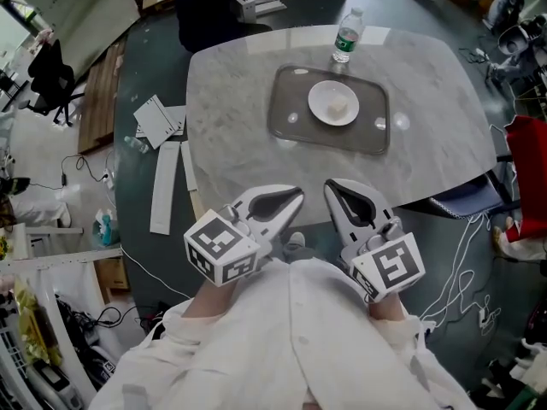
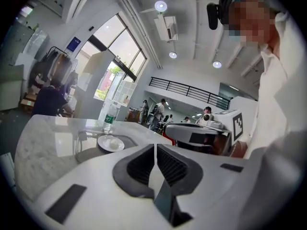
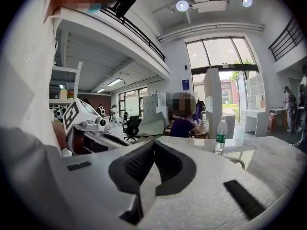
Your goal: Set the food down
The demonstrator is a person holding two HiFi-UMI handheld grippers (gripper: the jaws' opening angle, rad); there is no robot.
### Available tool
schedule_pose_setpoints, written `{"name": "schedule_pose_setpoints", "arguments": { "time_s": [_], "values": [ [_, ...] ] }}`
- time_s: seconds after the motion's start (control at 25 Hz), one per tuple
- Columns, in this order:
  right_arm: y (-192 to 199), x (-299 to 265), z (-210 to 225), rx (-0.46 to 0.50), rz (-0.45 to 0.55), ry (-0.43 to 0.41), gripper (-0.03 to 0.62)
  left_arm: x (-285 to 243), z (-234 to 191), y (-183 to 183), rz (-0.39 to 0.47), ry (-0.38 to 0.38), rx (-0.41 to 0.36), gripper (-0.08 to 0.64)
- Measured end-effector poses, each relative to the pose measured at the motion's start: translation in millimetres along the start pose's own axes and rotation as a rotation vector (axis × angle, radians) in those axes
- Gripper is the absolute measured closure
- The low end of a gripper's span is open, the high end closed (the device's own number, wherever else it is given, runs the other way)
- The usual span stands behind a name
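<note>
Food (image 1: 339, 107) rests on the white plate (image 1: 320, 101) in the grey tray (image 1: 286, 120), at twelve o'clock from both grippers, with a water bottle (image 1: 344, 37) beyond it. Left gripper (image 1: 293, 197) and right gripper (image 1: 334, 187) hang well apart from it, jaws together, holding nothing; the setting-down looks finished

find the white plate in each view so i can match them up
Head view: plate upper middle, on the grey tray.
Left gripper view: plate left of centre, beyond the jaws.
Right gripper view: not in it.
Shared landmark: the water bottle, in all three views.
</note>
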State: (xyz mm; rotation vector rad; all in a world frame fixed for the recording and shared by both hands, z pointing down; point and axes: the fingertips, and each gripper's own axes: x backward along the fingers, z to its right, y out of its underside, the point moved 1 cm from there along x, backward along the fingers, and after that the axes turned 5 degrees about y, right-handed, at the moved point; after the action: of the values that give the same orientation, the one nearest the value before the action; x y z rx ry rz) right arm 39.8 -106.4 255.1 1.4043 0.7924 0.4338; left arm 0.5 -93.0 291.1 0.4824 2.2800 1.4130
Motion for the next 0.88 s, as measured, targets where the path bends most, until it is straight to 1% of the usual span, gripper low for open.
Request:
{"name": "schedule_pose_setpoints", "arguments": {
  "time_s": [0.12,0.24,0.68,0.88],
  "values": [
    [1,5,6,-0.012,0.000,0.016,0.589,-3,7,-6,0.023,0.009,0.011,0.531],
    [2,8,10,-0.015,-0.003,0.024,0.589,-5,9,-12,0.038,-0.001,0.000,0.531],
    [5,2,5,-0.004,-0.022,0.022,0.589,-6,3,-13,0.019,0.007,-0.018,0.531],
    [8,-2,4,-0.013,-0.025,0.001,0.589,-8,0,-15,0.023,0.019,-0.023,0.531]
  ]
}}
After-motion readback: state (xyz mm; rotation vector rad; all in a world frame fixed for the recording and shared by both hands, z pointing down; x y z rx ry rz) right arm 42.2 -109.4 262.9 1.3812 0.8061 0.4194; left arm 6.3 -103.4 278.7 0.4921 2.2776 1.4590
